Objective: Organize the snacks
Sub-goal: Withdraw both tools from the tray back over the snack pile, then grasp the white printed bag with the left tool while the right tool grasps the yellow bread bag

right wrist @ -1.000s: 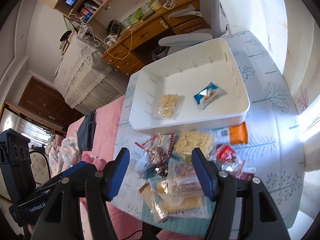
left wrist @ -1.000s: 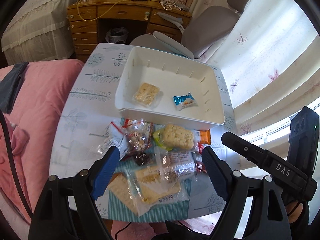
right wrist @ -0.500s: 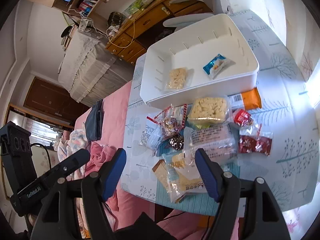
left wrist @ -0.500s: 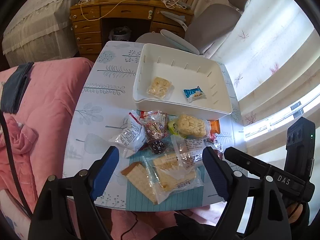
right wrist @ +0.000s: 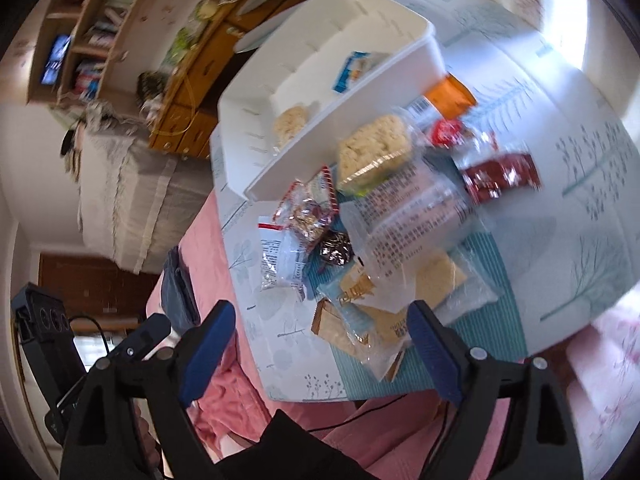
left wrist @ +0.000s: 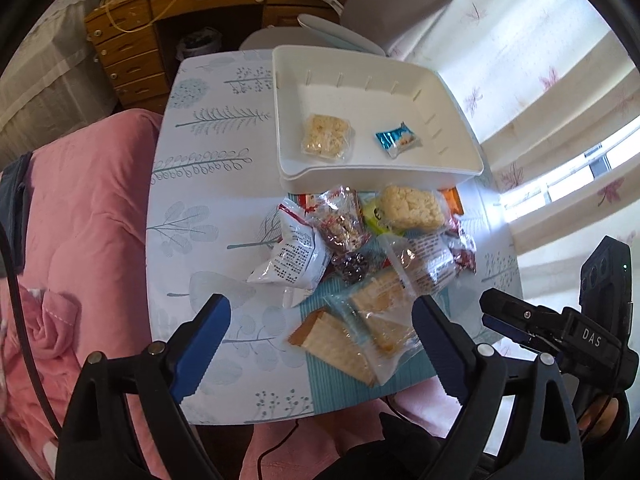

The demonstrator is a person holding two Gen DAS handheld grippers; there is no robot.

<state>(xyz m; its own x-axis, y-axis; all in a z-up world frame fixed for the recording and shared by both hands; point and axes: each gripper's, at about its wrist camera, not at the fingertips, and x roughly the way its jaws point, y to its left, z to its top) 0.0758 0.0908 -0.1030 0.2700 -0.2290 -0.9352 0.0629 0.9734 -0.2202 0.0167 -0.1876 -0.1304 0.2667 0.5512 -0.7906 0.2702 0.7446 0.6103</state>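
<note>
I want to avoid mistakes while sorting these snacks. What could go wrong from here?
1. The packets lie overlapped in a pile, so wide-open jaws may pinch two at once or drag a neighbour.
2. The cracker packs sit near the table's front edge; a nudge could push them off.
3. The left gripper and right gripper both hang over the same pile and might collide.

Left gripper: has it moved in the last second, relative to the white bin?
Yes. In the left wrist view the left gripper has drawn back from the white bin toward the table's near edge, jaws just opening, nothing between them.
</note>
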